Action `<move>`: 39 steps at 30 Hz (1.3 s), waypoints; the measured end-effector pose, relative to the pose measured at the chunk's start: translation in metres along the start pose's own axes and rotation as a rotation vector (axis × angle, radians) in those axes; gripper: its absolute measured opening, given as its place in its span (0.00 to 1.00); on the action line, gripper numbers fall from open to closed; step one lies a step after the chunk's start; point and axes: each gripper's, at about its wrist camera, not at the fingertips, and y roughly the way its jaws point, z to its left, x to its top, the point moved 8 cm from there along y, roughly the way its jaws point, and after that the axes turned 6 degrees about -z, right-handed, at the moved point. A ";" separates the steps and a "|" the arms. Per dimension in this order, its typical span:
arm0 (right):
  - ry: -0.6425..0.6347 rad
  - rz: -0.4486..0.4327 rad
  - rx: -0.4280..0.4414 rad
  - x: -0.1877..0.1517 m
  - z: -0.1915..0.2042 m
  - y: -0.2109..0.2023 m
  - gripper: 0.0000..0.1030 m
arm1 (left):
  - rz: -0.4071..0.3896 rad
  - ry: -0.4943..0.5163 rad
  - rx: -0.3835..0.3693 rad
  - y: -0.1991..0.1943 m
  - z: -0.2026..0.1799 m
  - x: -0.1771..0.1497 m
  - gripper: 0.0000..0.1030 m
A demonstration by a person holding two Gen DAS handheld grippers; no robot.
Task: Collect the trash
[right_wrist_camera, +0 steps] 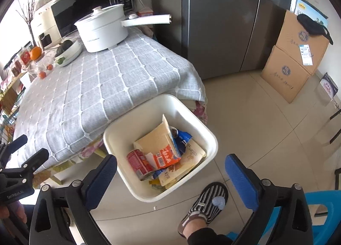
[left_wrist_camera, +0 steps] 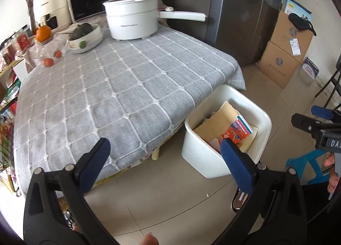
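Trash [right_wrist_camera: 158, 155] sits in bin [right_wrist_camera: 204, 132] by table, so both grippers [left_wrist_camera: 165, 153] [right_wrist_camera: 170, 172] hang spread wide w/ nothing held.

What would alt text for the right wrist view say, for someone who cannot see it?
A white bin on the tiled floor beside a table holds trash: a red can, cardboard and torn food packets. The right claw hangs open and empty above it. The grey checked tablecloth carries a white electric pot, and a striped slipper shows below.
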 end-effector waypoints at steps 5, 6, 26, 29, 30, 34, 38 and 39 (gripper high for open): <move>-0.053 -0.098 0.005 -0.010 0.038 -0.036 1.00 | -0.071 -0.021 0.064 -0.038 0.018 -0.005 1.00; -0.060 -0.119 0.004 -0.010 0.043 -0.042 1.00 | -0.082 -0.026 0.073 -0.044 0.021 -0.007 1.00; -0.098 -0.270 0.003 0.001 0.090 -0.082 1.00 | -0.146 -0.090 0.131 -0.075 0.059 -0.018 1.00; -0.106 -0.272 0.003 0.001 0.092 -0.081 1.00 | -0.150 -0.089 0.122 -0.077 0.058 -0.018 1.00; -0.108 -0.273 0.004 0.001 0.093 -0.081 1.00 | -0.151 -0.088 0.121 -0.077 0.057 -0.018 1.00; -0.111 -0.271 0.005 0.000 0.093 -0.080 1.00 | -0.156 -0.084 0.115 -0.079 0.055 -0.017 1.00; -0.115 -0.268 0.004 -0.001 0.094 -0.078 1.00 | -0.157 -0.078 0.110 -0.079 0.053 -0.017 1.00; -0.116 -0.268 0.003 -0.001 0.094 -0.078 1.00 | -0.157 -0.077 0.109 -0.079 0.053 -0.017 1.00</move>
